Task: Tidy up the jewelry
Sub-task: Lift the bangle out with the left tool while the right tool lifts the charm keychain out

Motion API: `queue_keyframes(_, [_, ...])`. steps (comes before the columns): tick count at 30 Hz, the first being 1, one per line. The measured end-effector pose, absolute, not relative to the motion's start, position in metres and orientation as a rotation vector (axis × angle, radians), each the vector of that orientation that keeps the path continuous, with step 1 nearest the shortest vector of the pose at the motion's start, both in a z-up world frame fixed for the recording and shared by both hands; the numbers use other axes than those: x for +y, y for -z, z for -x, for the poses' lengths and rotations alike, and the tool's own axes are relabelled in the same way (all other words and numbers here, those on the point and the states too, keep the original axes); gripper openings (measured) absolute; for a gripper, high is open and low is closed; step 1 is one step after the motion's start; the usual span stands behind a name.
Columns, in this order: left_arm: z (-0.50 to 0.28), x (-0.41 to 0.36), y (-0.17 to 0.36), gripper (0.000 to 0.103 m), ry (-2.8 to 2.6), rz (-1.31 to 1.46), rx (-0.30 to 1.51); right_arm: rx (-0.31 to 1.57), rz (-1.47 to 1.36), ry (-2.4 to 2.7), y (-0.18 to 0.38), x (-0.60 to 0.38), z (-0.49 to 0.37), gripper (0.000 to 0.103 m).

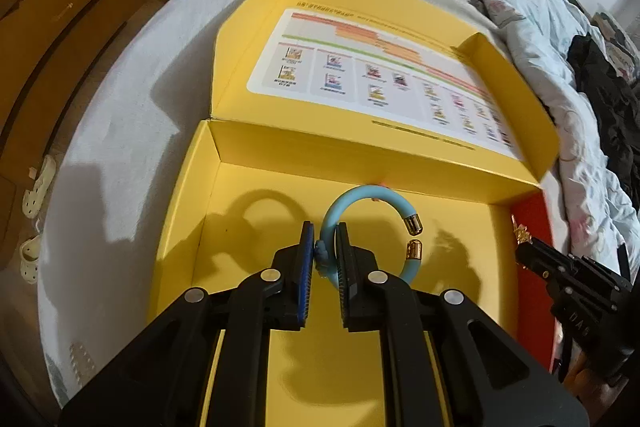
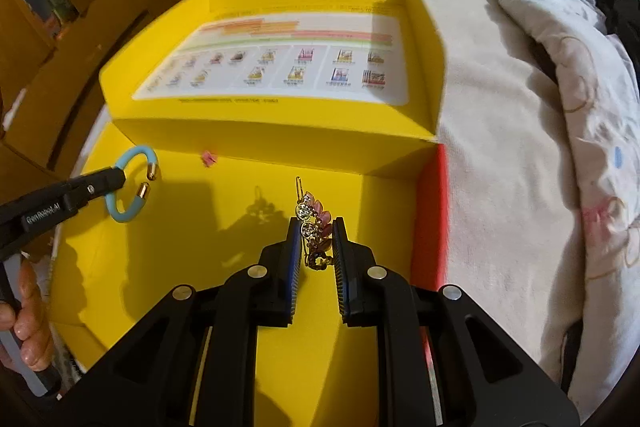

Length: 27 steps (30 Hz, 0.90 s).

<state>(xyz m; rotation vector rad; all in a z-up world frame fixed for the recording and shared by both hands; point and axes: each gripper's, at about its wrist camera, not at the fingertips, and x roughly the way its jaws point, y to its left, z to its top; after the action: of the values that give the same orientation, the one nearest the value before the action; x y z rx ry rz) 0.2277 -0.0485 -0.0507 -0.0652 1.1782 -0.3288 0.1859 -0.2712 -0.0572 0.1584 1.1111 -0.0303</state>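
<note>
Over the yellow box (image 1: 192, 211), mid-frame — left gripper (image 1: 324, 251) jaws pinch the blue bracelet (image 1: 360, 201); at frame centre, right gripper (image 2: 316, 239) jaws clamp a gold hair clip (image 2: 314, 227).

**Bed w/ open yellow box on top**

Bed (image 1: 120, 155) carries everything; pale sheet, w/ a green leaf-print band toward the far end. Yellow box (image 1: 188, 227) sits directly on the sheet, lid (image 1: 256, 67) folded back flat beyond it, printed chart on lid's inside. Box's right wall shows red. Rumpled pale floral quilt (image 2: 560, 75) lies along the bed's right side & far end, just beside the box lid. Dark garment (image 1: 608, 107) lies on the quilt at right.
</note>
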Motion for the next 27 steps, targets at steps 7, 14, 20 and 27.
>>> queue_keyframes(7, [-0.188,-0.035,0.008,0.011,0.349,0.036,1.110,1.066,-0.189,0.059,0.020,-0.290,-0.145,0.016])
queue_keyframes(14, [-0.130,-0.020,-0.013,0.011,0.390,0.010,1.076,1.038,-0.235,0.111,0.000,-0.321,-0.099,0.016])
queue_keyframes(20, [-0.065,-0.020,-0.013,0.011,0.446,-0.060,1.070,1.046,-0.259,0.163,0.003,-0.344,-0.068,0.016])
queue_keyframes(27, [-0.003,-0.026,0.011,0.011,0.528,-0.109,1.126,1.079,-0.279,0.186,0.026,-0.354,-0.057,0.016])
